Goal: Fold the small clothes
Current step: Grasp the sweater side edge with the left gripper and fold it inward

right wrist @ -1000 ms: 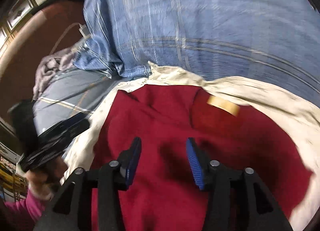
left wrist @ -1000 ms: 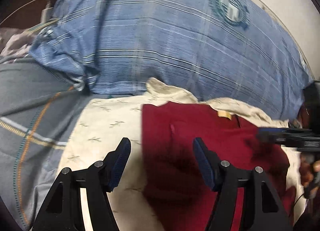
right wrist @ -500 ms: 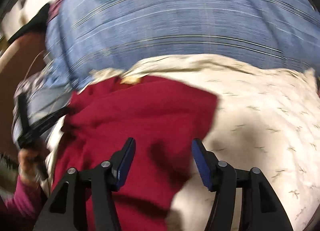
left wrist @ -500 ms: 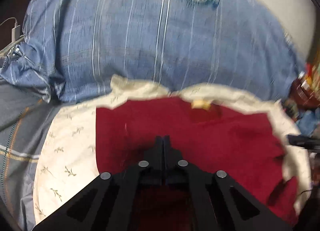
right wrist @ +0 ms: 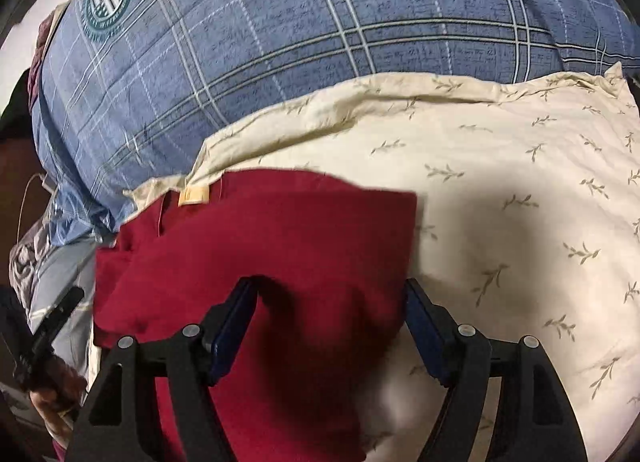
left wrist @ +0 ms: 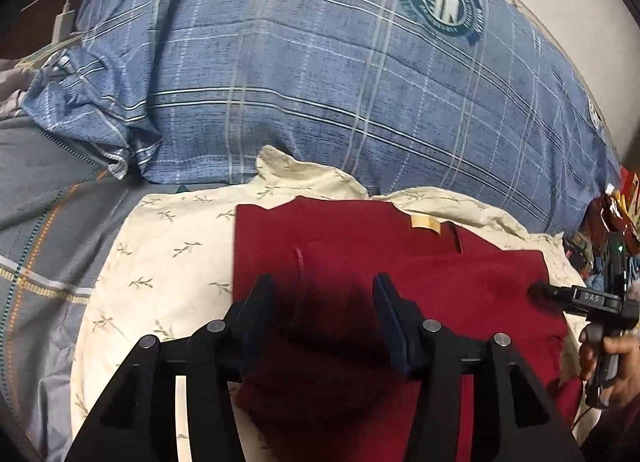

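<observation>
Red garment [left wrist: 360,258] lies flat on cream cloth [left wrist: 168,246] (pillow [left wrist: 304,74] just behind), ready for folding. Left gripper [left wrist: 324,314] opening over its middle, empty; right gripper [right wrist: 328,326] opening wide, straddling its edge, likely seeking a corner.

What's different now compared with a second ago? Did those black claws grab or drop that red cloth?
The left gripper snapped shut over the red garment half a second ago and its jaws are now opening again, nothing pinched. The right gripper swung sideways to the garment's right edge, its jaws opening, the edge between them ungripped. The garment looks more squarely folded. The cream pillow and blue plaid pillow stayed put.
</observation>
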Demonstrator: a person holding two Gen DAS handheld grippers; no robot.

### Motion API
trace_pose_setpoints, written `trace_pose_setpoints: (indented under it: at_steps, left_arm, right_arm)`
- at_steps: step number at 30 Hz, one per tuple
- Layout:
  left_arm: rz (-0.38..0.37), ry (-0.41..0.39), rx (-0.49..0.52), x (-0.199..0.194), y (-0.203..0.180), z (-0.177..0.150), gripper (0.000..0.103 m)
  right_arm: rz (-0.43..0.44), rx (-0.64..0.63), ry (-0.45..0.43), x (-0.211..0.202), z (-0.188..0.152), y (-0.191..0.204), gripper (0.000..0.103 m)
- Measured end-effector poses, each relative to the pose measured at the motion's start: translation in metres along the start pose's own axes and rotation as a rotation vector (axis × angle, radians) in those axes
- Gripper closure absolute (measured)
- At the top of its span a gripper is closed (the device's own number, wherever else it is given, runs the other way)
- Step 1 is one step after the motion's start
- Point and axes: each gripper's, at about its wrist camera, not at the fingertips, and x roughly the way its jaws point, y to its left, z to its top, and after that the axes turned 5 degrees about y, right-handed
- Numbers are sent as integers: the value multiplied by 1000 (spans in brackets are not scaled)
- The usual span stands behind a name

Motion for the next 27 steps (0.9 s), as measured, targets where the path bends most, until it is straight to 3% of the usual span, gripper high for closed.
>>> trace_pose_setpoints:
  at_steps: [5, 8, 10, 15, 17, 19, 20, 21, 22, 24, 27]
  left_arm:
    - [45, 77, 62, 28, -13, -6, 59]
    - [88, 95, 85, 40, -21, -9, 89]
    - [68, 66, 55, 35, -21, -5, 97]
    - [-25, -84, -18, -15, -5, 8, 99]
    - [-4, -83, -27, -19, 3, 8, 99]
    - [7, -22, -52, -6, 10, 3, 99]
    - [6, 4, -59, 1, 11, 1, 99]
    - [11, 24, -50, 7, 8, -1, 99]
    - [28, 39, -25, 13, 3, -2, 99]
    - [46, 49, 8, 20, -7, -1, 99]
    - [40, 61, 54, 25, -15, -5, 97]
  right_arm:
    - [43, 27, 6, -7, -2, -6, 27]
    - [41, 33, 4, -9, -3, -11, 27]
    - [34, 43, -2, -10, -3, -15, 27]
    - [15, 44, -9, -8, 8, -15, 27]
    - [1, 32, -4, -2, 15, -9, 27]
    - [5, 34, 9, 8, 23, -3, 27]
    - [8, 28, 17, 14, 27, 0, 30]
    - [-9, -3, 16, 19, 32, 6, 44]
    - [-55, -43, 12, 23, 35, 11, 70]
    - [-180, -133, -43, 27, 41, 20, 77]
    - [-158, -84, -39, 25, 44, 12, 79]
